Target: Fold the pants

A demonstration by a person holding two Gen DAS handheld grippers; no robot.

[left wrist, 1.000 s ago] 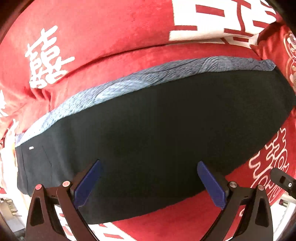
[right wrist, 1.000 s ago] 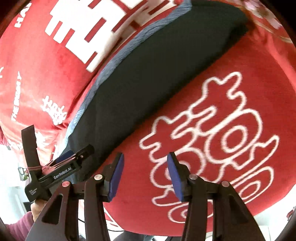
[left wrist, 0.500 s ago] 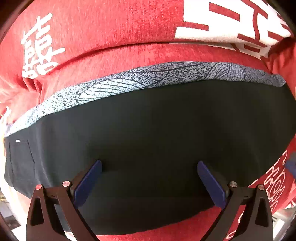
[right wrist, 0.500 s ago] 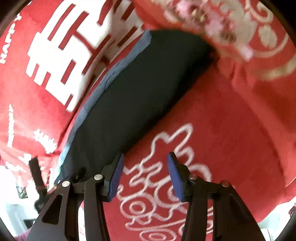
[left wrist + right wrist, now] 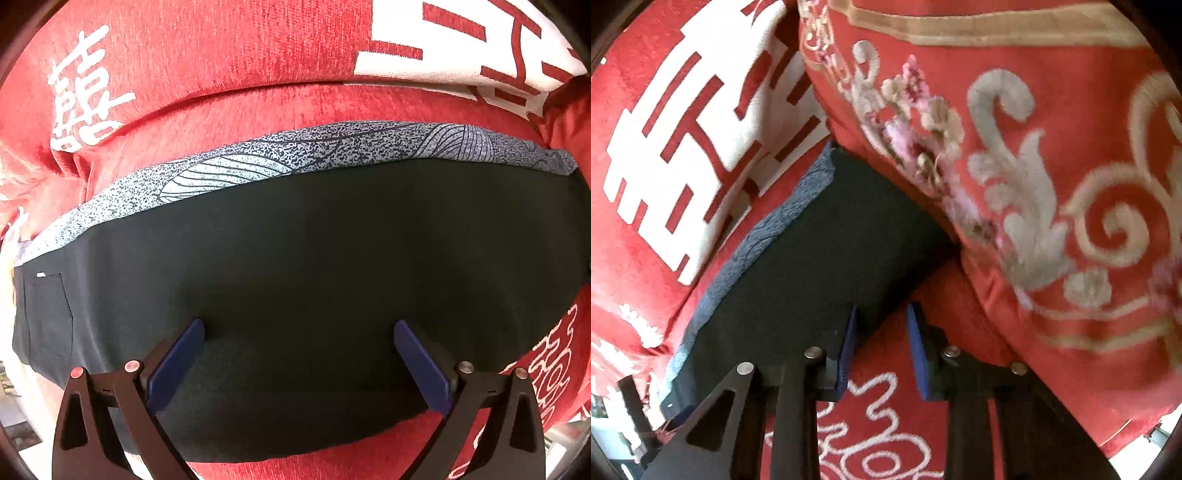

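pants: I see the dark pants [image 5: 314,280] folded long, flat on the red blanket [image 5: 229,59], patterned strip along far edge
left gripper [image 5: 297,360]: wide open over pants, holding nothing
right gripper [image 5: 881,349]: closing, nothing between pads, at pants' near edge
cushion [image 5: 1052,155]: overlaps pants' far end

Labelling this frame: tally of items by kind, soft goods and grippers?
Pants: 1, dark with a grey patterned band
Red covers with white characters: 1 visible
Embroidered red cushions: 1
Grippers: 2, left gripper and right gripper, nothing gripped in either
Total: 5
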